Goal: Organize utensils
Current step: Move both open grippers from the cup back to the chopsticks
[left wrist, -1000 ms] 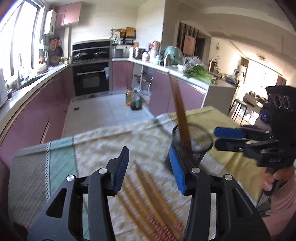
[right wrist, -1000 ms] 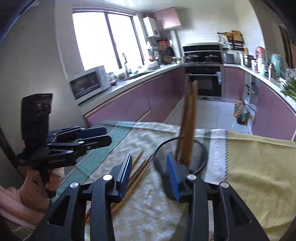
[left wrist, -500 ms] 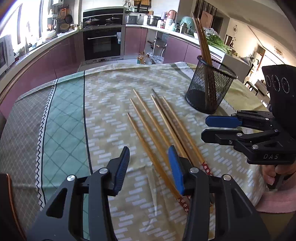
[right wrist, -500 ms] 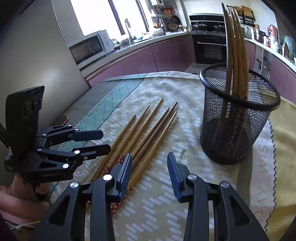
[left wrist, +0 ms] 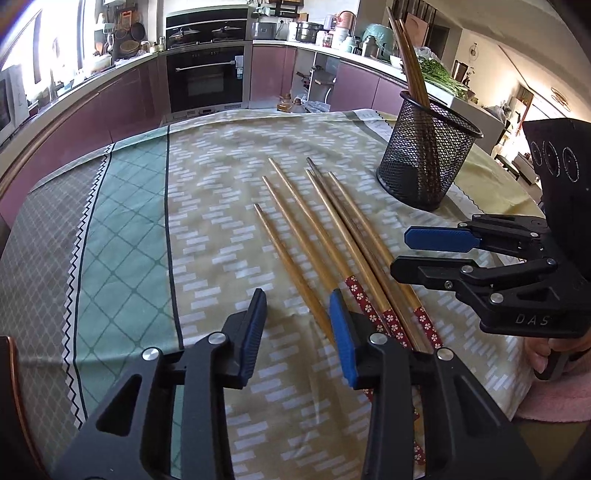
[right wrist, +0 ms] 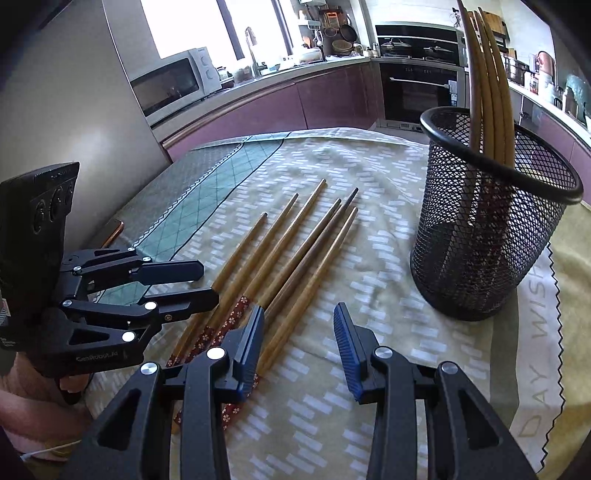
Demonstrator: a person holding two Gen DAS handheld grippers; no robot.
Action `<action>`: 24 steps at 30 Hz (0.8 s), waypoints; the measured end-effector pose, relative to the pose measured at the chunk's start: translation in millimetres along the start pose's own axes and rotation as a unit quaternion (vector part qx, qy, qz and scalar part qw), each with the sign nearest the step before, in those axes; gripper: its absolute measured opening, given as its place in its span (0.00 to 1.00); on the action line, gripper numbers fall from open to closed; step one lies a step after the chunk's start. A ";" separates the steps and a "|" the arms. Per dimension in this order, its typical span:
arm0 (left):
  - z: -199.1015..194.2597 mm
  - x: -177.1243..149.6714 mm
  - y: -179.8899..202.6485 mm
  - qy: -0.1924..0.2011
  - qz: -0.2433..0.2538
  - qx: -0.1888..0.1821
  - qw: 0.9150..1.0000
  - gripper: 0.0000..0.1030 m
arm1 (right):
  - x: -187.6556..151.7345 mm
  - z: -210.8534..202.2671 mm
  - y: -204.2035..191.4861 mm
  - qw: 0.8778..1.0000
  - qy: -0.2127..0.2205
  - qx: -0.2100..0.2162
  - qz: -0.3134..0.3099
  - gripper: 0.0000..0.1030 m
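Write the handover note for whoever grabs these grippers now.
Left gripper: jaws closing, nothing gripped yet, low over the leftmost loose chopstick's thick end.
Right gripper: open, empty, by the rightmost loose chopsticks.
Done: three chopsticks stand in the mesh holder.
Left: six loose chopsticks lie side by side on the tablecloth, to go into the holder.

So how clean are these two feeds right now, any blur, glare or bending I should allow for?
Left wrist view: sharp on the loose chopsticks and mesh holder; the window at upper left is blown out and the counters bow with the fisheye. Right wrist view: also sharp; the window is overexposed, the chopsticks in the holder look curved near the edge, and corners are dark.
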State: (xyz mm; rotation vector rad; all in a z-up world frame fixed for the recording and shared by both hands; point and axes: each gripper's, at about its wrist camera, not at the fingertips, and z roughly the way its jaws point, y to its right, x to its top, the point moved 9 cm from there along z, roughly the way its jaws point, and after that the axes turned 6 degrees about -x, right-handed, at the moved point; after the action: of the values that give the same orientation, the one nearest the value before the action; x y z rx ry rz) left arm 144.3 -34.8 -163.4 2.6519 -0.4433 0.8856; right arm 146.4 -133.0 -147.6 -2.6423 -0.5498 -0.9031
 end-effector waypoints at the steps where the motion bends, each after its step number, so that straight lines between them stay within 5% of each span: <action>1: 0.4 0.3 -0.1 0.000 0.000 0.000 1.000 0.34 | 0.0 0.1 -0.7 1.000 -0.001 -0.001 -0.002 0.37; 8: 1.1 1.4 -1.7 0.001 0.003 0.007 1.000 0.28 | -1.4 1.4 -0.7 1.000 -0.003 -0.016 -0.009 0.35; 16: 6.4 7.5 -4.3 0.003 0.001 0.018 1.000 0.16 | -3.6 -1.6 8.0 0.999 -0.007 -0.032 -0.013 0.22; 24: 8.0 10.4 -6.2 0.002 -0.004 0.023 1.000 0.15 | -2.1 0.0 16.0 0.999 -0.010 -0.043 -0.006 0.20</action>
State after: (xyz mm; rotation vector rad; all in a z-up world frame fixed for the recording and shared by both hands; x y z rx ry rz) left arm 158.9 -34.2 -164.2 2.6918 -0.4147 0.9092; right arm 151.9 -147.7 -151.3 -2.7300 -0.5427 -0.9246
